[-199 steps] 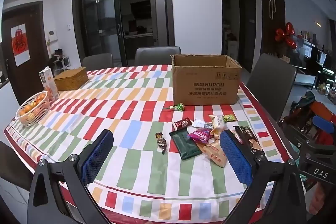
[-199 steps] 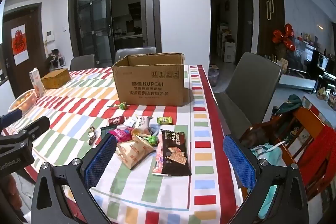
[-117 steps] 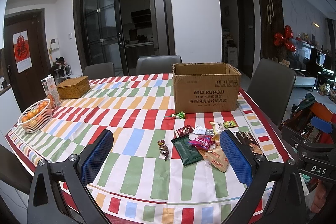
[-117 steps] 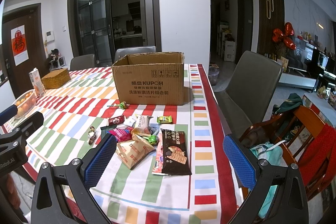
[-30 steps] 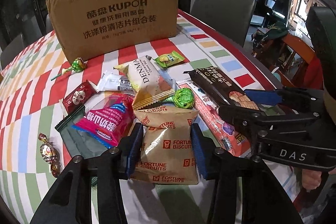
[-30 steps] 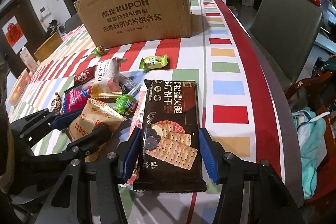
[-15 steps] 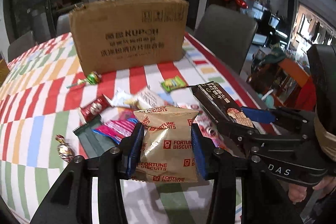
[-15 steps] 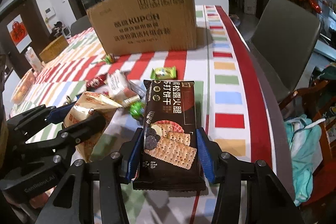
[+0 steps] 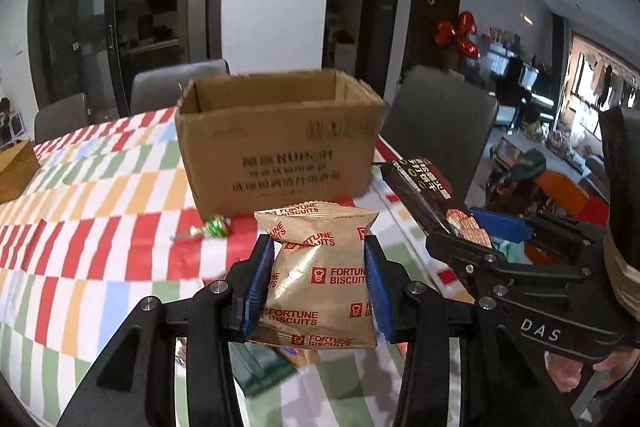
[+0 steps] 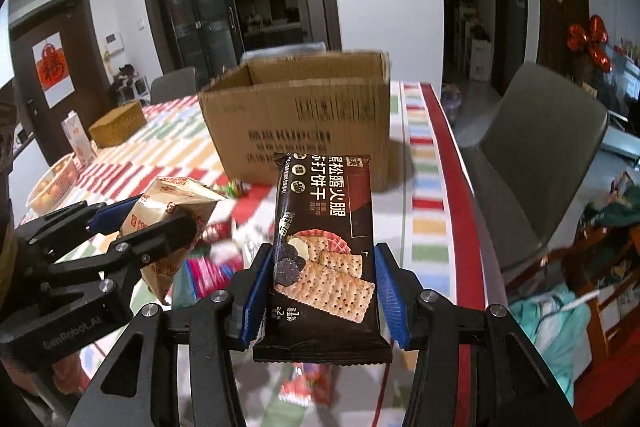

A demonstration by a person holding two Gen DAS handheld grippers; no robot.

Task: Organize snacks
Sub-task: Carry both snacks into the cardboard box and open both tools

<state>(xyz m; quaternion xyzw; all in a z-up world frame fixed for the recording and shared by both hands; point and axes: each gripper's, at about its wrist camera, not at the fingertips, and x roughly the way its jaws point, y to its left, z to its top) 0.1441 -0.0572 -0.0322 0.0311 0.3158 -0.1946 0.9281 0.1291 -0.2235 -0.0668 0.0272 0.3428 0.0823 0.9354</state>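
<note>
Left tongs (image 9: 318,281) pinch a tan, kraft-coloured pouch, the biscuit bag (image 9: 320,267), printed repeatedly in red with "FORTUNE BISCUITS"; its crimped top flops over above the blue ribbed pads, which press on both side edges. The bag hangs clear of the desk (image 9: 100,211), above its near edge. Right tongs (image 10: 322,285) pinch a flat, glossy dark-brown cracker pack (image 10: 324,239), rectangular with serrated end seals, showing pale perforated crackers and white Chinese lettering; the pads grip its lower half from either side and the pack stands upright, off the desk. Beyond both stands an open cardboard box (image 9: 276,143), corrugated brown with dark print, near the desk's far right corner. A green-wrapped lollipop (image 9: 212,229) lies on the cloth just before the box's front wall. The cloth is a checked pattern of red, green, orange and blue blocks on white. Loose wrappers below the tongs are blurred.
</note>
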